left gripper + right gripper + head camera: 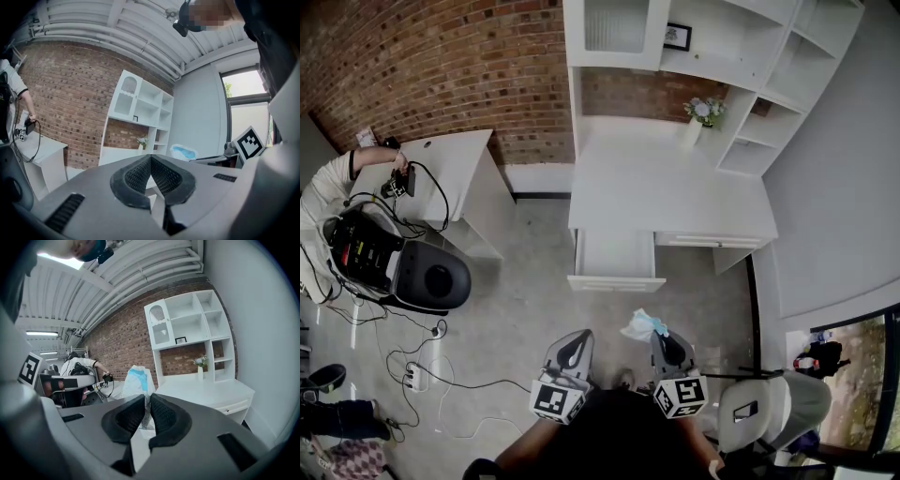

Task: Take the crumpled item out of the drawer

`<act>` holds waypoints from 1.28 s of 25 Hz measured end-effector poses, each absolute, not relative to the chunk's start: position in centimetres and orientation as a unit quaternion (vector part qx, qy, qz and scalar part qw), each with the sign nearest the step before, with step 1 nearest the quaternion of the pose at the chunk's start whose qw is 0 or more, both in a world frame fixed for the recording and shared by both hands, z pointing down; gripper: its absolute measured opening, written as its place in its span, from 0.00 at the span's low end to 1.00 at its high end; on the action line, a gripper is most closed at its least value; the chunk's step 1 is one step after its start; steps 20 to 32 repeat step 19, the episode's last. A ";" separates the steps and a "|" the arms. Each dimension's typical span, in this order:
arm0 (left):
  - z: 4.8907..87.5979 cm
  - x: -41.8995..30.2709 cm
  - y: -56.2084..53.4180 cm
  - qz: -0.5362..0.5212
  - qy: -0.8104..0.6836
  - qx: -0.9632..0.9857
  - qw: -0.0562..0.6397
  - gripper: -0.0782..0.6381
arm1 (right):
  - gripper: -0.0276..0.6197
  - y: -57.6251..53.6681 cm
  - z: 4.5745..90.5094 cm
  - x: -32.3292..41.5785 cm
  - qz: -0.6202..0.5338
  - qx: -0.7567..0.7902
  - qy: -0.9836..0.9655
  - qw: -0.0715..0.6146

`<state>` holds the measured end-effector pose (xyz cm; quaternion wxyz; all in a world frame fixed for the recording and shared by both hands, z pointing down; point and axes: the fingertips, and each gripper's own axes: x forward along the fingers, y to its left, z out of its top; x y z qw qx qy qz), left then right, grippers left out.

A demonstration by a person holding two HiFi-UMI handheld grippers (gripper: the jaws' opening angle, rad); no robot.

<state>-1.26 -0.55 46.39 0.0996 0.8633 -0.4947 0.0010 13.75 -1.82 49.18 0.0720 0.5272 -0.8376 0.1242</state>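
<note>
The crumpled white and blue item (643, 324) hangs in the air in front of the desk, with my right gripper (657, 337) shut on it. In the right gripper view the item (136, 379) sticks up from between the pressed pads of that gripper (146, 400). My left gripper (578, 336) is beside it, to the left, shut with nothing in it (150, 159); past it the item (183, 152) shows at the right. The white desk (666, 197) has its drawer (616, 280) pulled open, and its inside looks bare.
A person (326, 192) works at a second white desk (455, 164) at the left, beside a black chair (431, 275) and cables on the floor (417, 370). A pale chair (759, 408) stands at my right. A vase of flowers (701, 117) stands on the desk under white shelves.
</note>
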 end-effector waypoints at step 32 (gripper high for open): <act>46.4 -1.0 -0.5 0.001 -0.498 0.862 0.092 0.13 | 0.12 -1.9 48.8 13.8 0.113 0.524 -0.841 0.072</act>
